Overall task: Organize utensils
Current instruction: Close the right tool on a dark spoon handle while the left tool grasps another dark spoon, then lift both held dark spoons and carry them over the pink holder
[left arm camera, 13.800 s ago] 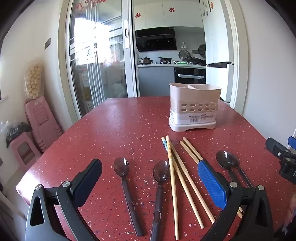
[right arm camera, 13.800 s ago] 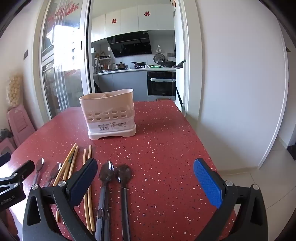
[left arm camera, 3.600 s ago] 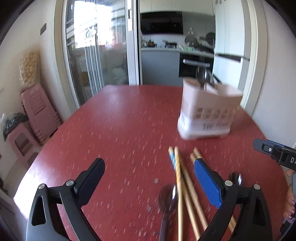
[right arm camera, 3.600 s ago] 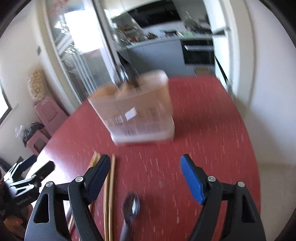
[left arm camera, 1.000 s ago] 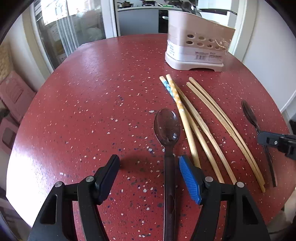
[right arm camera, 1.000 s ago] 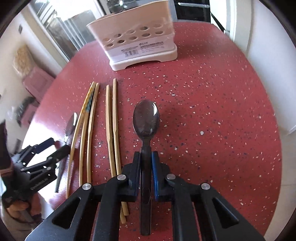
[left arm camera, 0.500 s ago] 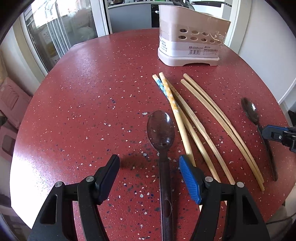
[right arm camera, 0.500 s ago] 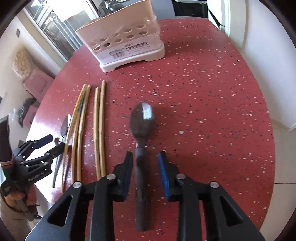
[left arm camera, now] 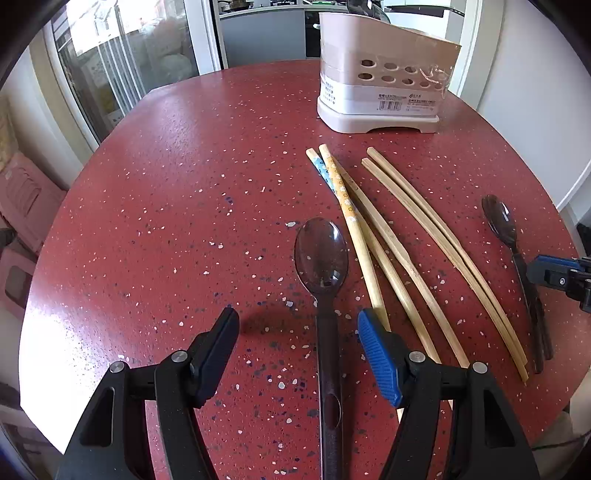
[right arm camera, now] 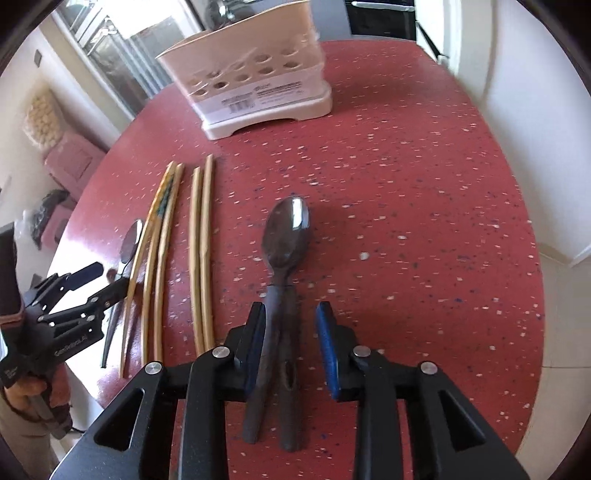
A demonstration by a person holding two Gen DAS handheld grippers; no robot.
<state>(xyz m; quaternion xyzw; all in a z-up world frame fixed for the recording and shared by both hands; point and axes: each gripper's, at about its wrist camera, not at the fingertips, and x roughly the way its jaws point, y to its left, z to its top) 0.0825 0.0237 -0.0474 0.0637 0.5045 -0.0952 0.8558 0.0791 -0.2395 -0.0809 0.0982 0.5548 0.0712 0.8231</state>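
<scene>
Table (left arm camera: 184, 184) red speckled, round | kitchen beyond glass door (left arm camera: 122, 74) | left tongs (left arm camera: 297, 336) spread | right tongs (right arm camera: 291, 325) spread

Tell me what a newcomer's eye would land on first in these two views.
First, the dark spoon lying on the red speckled table between the open left gripper. Beside it on its right lie bamboo chopsticks, with the cream utensil holder beyond. The open right gripper straddles two overlapping dark spoons.

Red speckled table (left arm camera: 184, 192), glass sliding door (left arm camera: 122, 66) behind it, pink stools (left arm camera: 26, 199) left of table, kitchen counter (left arm camera: 266, 11) beyond.
</scene>
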